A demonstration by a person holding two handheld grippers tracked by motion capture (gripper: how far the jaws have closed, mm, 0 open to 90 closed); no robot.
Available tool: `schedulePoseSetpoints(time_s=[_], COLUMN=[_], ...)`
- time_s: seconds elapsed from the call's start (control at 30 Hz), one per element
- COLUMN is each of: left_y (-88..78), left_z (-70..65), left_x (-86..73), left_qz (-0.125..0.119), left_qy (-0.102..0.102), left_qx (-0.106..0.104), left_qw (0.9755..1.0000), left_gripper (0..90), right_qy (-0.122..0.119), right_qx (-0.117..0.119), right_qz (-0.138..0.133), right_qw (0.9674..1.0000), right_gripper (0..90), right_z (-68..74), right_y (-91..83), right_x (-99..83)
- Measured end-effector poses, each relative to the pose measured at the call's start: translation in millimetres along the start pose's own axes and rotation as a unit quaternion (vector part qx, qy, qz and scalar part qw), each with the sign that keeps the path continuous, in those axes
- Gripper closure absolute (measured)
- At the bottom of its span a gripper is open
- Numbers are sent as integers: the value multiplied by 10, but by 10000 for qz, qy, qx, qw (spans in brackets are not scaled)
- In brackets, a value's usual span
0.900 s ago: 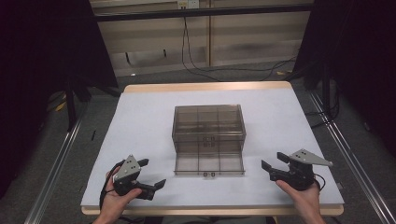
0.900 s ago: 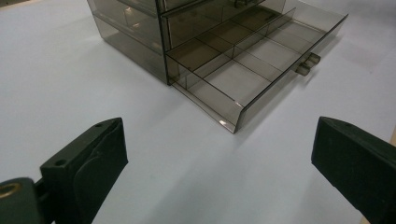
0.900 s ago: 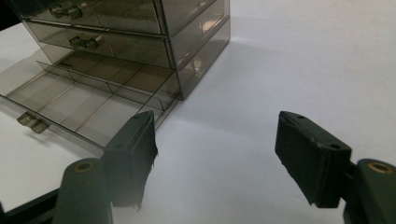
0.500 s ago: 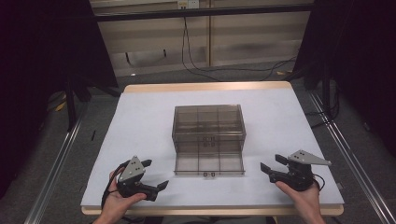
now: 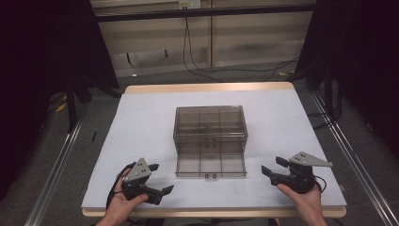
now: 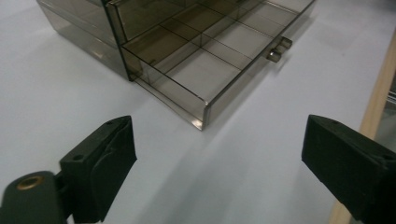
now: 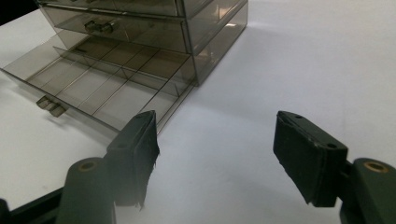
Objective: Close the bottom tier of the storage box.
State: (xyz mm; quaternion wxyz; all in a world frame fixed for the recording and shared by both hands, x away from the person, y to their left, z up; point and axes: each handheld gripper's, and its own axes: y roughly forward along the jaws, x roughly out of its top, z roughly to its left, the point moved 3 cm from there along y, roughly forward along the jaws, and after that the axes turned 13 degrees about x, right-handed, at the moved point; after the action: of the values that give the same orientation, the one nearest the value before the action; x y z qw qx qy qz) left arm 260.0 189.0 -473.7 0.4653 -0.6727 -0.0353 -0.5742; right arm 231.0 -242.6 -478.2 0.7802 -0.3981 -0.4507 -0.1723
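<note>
Both grippers spread and empty, drawer box between them.

High view: the box (image 5: 210, 134) sits mid-table (image 5: 141, 122), drawer (image 5: 211, 165) pulled toward the near edge; left gripper (image 5: 159, 179) and right gripper (image 5: 273, 165) flank it, apart, over bare surface. Left gripper view: drawer corner ahead, box top cut off. Right gripper view: drawer ahead-left, contents unclear.

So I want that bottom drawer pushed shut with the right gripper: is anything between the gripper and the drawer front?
Nothing visible. Bare white table lies between the open right gripper and the pulled-out bottom drawer, whose compartments look empty. The left gripper sits off to the other side.
</note>
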Motion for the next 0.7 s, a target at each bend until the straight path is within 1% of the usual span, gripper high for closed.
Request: schedulePoseSetpoints(time_s=[0.03, 0.1, 0.13, 0.17, 0.2, 0.23, 0.27, 0.3, 0.33, 0.37, 0.4, 0.47, 0.5, 0.53, 0.6, 0.63, 0.7], left_y=[-8, -2, -1, 5, 14, 12, 20, 33, 41, 57, 61, 61, 56, 54, 58, 73, 92], left_z=[-10, -49, -71, -91, -117, -134, -163, -178, -187, -204, -211, -219, -228, -230, -240, -255, -276], left_x=[1, 9, 15, 19, 24, 27, 28, 33, 42, 49, 57, 76, 90, 104, 132, 139, 149], left_qz=[95, 98, 145, 171, 133, 176, 184, 210, 249, 202, 217, 213, 202, 182, 210, 176, 260], left_qy=[81, 119, 189, 209, 217, 398, 461, 473, 471, 457, 474, 451, 388, 405, 386, 367, 495], left_qx=[-37, -161, -188, -229, -300, -376, -354, -344, -378, -422, -410, -442, -445, -472, -559, -602, -581], left_qw=[9999, 9997, 9995, 9994, 9992, 9983, 9981, 9981, 9979, 9979, 9978, 9978, 9981, 9979, 9975, 9974, 9967], left_gripper=[102, 107, 120, 130, 130, 152, 152, 154, 154, 156, 167, 189, 189, 197, 249, 262, 272], right_qy=[-13, -26, -23, -47, -47, -47, -47, -60, -80, -167, -128, -125, -144, -137, -162, -143, -167], right_qx=[20, 46, 56, 57, 57, 94, 94, 89, 83, 74, 110, 156, 183, 208, 217, 248, 266], right_qz=[-4, -4, 10, 23, 23, 27, 27, 30, 52, 93, 68, 76, 91, 109, 122, 140, 174], right_qw=[10000, 10000, 10000, 10000, 10000, 9999, 9999, 9999, 9999, 9998, 9998, 9998, 9997, 9996, 9996, 9995, 9994], right_gripper=[307, 307, 307, 307, 307, 307, 307, 307, 306, 305, 304, 304, 304, 304, 304, 303, 298], right_z=[8, 21, 25, 32, 32, 37, 37, 38, 41, 40, 52, 61, 65, 73, 85, 91, 94], right_y=[4, 10, 14, 22, 22, 26, 26, 27, 31, 35, 43, 63, 73, 84, 102, 107, 111], right_x=[2, 6, 6, 4, 4, 4, 4, 5, 4, 2, 5, 8, 9, 9, 9, 8, 5])
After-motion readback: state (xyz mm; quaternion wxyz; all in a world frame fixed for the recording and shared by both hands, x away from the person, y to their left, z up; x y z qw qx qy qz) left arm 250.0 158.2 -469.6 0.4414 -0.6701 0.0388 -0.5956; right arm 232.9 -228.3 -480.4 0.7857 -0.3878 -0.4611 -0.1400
